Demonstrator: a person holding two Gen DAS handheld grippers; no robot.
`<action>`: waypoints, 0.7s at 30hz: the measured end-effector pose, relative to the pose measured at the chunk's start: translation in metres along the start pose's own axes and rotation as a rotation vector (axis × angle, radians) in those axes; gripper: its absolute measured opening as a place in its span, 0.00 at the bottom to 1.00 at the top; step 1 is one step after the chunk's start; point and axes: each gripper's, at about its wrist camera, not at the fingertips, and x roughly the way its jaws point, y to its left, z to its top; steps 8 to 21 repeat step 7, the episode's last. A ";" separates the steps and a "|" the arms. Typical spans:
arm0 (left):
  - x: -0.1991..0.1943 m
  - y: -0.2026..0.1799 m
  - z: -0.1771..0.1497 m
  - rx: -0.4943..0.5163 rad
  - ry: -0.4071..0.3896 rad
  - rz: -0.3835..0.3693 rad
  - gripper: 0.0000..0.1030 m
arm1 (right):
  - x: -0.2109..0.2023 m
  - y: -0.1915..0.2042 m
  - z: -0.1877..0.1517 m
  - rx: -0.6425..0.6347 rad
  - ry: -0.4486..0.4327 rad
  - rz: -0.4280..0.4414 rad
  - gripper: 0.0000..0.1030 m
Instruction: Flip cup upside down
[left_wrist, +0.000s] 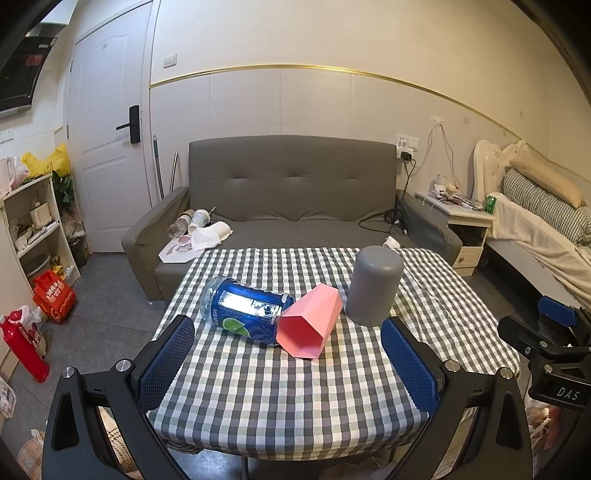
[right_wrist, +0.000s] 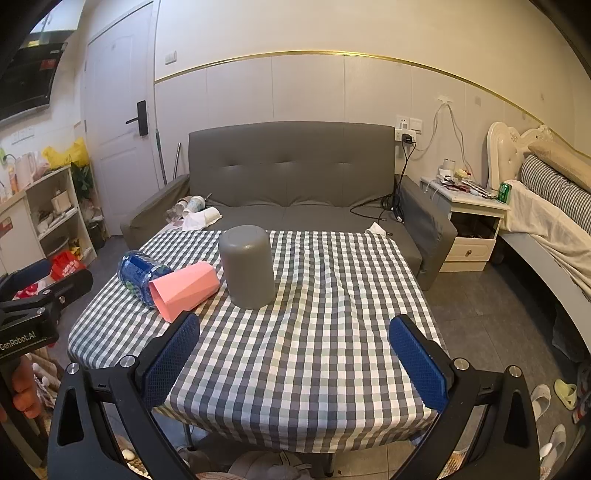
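Note:
A grey cup (left_wrist: 375, 286) stands upside down, mouth on the checked tablecloth (left_wrist: 288, 387); it also shows in the right wrist view (right_wrist: 248, 266). A pink faceted cup (left_wrist: 308, 322) lies on its side, mouth toward me, against a blue can (left_wrist: 243, 309) that also lies on its side. In the right wrist view the pink cup (right_wrist: 184, 290) and the can (right_wrist: 138, 272) lie left of the grey cup. My left gripper (left_wrist: 288, 365) is open and empty, in front of the pink cup. My right gripper (right_wrist: 295, 363) is open and empty over the cloth (right_wrist: 314, 350).
A grey sofa (left_wrist: 291, 206) stands behind the table with cups and cloth on its left seat. A nightstand (left_wrist: 465, 221) and a bed (left_wrist: 546, 229) are to the right. A shelf (left_wrist: 33, 225), a red bag and a red bottle are on the left floor.

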 end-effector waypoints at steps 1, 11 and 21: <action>0.000 0.000 0.000 0.000 -0.001 0.000 1.00 | 0.000 0.000 0.000 0.000 0.001 -0.001 1.00; 0.000 0.001 -0.001 0.001 -0.001 0.001 1.00 | 0.003 0.000 0.000 0.002 0.005 -0.004 1.00; 0.000 0.001 -0.001 0.001 -0.001 0.001 1.00 | 0.003 0.000 0.000 0.002 0.005 -0.004 1.00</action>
